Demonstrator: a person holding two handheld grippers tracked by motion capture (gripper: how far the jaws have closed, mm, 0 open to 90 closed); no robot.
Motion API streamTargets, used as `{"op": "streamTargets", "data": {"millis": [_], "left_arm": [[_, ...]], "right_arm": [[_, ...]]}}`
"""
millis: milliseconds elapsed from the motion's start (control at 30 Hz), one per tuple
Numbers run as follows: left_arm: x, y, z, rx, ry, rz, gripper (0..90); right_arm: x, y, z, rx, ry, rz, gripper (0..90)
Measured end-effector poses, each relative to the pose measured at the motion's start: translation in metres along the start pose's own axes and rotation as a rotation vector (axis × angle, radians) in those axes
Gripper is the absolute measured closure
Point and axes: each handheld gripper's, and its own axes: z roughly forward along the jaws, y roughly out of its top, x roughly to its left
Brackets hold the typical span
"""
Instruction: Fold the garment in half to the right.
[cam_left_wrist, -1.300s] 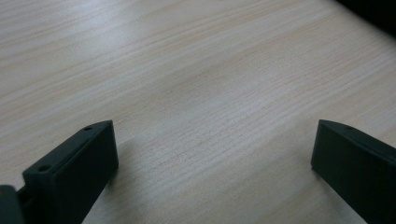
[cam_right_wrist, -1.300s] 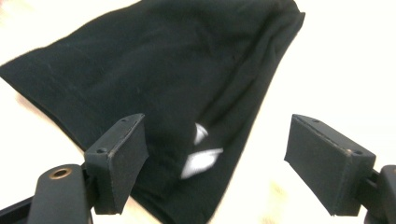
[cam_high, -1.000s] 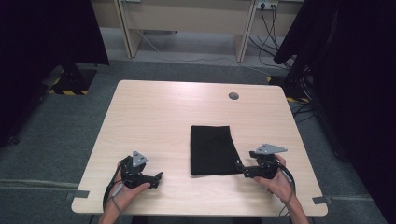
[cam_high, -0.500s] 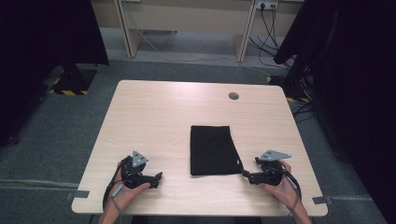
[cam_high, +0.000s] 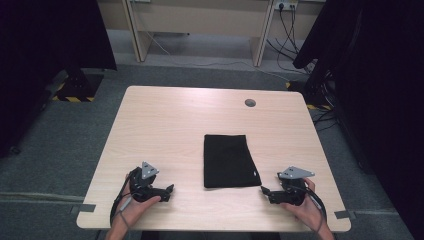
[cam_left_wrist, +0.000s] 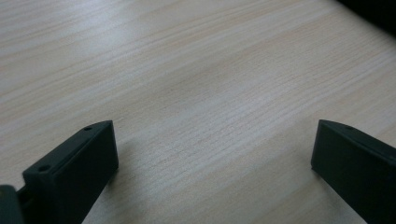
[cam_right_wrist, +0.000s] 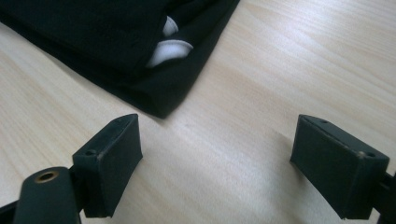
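A folded black cloth (cam_high: 227, 160) lies flat on the light wooden table (cam_high: 180, 125), right of centre. A white tag (cam_right_wrist: 167, 48) peeks out near its corner (cam_right_wrist: 161, 109) in the right gripper view. My right gripper (cam_high: 265, 191) rests low on the table just right of the cloth's near right corner, open, jaws wide apart with nothing between them (cam_right_wrist: 217, 161). My left gripper (cam_high: 169, 190) sits near the front left of the table, open over bare wood (cam_left_wrist: 215, 154), well left of the cloth.
A round cable hole (cam_high: 250, 103) sits at the table's far right. Desk legs and cables (cam_high: 285, 30) stand on the grey floor beyond. Dark curtains (cam_high: 380, 75) hang at both sides. Tape marks (cam_high: 82, 208) lie by the front table corners.
My right gripper has drawn back toward the front edge and lowered, ending just off the cloth's near right corner. The left gripper has stayed put.
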Motion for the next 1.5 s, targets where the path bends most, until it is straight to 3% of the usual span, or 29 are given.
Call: {"op": "streamTargets", "data": {"millis": [1500], "left_arm": [[0.0,0.0,0.0,0.0,0.0,0.0,0.0]], "right_arm": [[0.008,-0.037,-0.037,-0.01,-0.025,0.028,16.3]]}}
